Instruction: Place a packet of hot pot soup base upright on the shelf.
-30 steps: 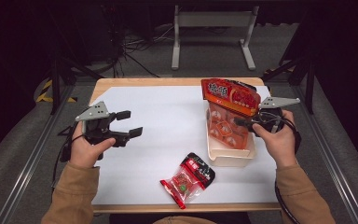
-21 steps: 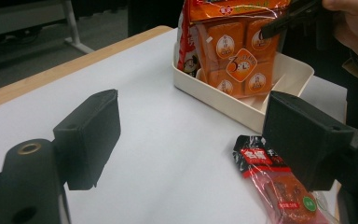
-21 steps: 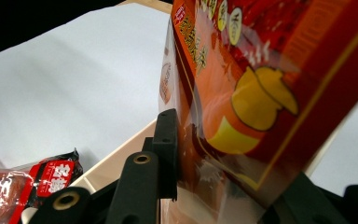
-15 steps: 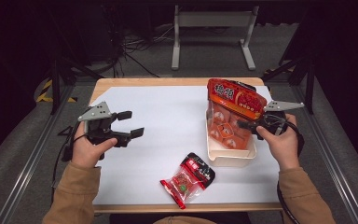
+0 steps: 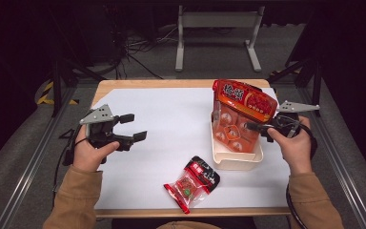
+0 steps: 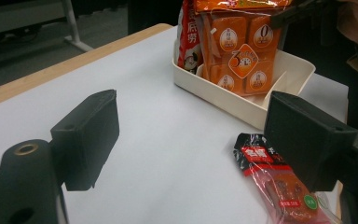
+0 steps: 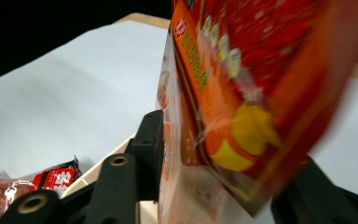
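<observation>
Now our right tool (image 5: pixel 256 128) has just been opening, the orange pack (image 5: pixel 242 102) loose between its jaws, standing in the white tray (image 5: pixel 238 162); left tool (image 5: pixel 132 127) hangs released, idle.

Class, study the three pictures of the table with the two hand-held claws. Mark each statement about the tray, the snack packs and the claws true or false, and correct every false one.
1. The big orange pack stands in the cream tray. True.
2. The small red packet lies inside the tray. False: it lies on the white table, in front of the tray.
3. The left claw grips the small red packet. False: its jaws are open with nothing between them.
4. The right claw is at the big orange pack, which sits between its jaws. True; those jaws have just been opening.
5. The tray sits on the person's right side of the table. True.
</observation>
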Action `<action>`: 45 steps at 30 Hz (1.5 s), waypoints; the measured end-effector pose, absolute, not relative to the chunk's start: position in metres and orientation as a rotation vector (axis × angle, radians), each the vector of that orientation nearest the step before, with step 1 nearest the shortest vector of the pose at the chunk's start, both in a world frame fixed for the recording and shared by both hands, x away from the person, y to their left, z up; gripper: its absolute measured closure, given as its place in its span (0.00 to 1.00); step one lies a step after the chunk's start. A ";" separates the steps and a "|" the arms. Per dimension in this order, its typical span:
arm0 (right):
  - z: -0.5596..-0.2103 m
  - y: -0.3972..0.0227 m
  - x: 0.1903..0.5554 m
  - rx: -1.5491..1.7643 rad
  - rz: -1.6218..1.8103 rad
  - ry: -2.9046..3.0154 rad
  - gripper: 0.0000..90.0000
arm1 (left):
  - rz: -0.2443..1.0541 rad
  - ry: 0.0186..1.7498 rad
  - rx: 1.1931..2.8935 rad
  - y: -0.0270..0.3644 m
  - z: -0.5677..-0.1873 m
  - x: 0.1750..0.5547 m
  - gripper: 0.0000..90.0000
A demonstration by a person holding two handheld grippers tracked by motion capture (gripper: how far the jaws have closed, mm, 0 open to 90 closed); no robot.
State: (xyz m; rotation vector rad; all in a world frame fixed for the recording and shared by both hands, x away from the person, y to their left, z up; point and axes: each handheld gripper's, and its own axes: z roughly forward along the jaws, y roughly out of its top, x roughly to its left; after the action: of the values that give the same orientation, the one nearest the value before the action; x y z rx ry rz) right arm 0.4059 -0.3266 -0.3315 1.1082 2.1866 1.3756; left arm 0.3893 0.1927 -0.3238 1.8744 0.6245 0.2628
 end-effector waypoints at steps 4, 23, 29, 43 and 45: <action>-0.327 -0.333 0.403 1.106 1.395 2.190 0.55 | 0.261 0.624 1.878 0.191 -0.324 0.390 0.21; -0.316 -0.370 0.370 1.072 1.301 2.097 0.42 | 0.226 0.575 1.914 0.172 -0.328 0.398 0.21; -0.323 -0.383 0.366 1.122 1.277 2.057 0.40 | 0.217 0.577 1.922 0.169 -0.331 0.400 0.21; -0.344 -0.399 0.373 1.153 1.245 2.018 0.34 | 0.203 0.535 1.951 0.150 -0.345 0.406 0.19; -0.345 -0.399 0.374 1.149 1.231 2.010 0.34 | 0.181 0.537 1.950 0.146 -0.350 0.408 0.19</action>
State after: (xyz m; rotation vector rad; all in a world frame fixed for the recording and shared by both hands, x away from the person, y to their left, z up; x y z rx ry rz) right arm 0.3741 -0.3994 -0.3453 1.1493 2.0103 1.2305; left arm 0.4085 0.1455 -0.3502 1.9503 0.5374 0.1810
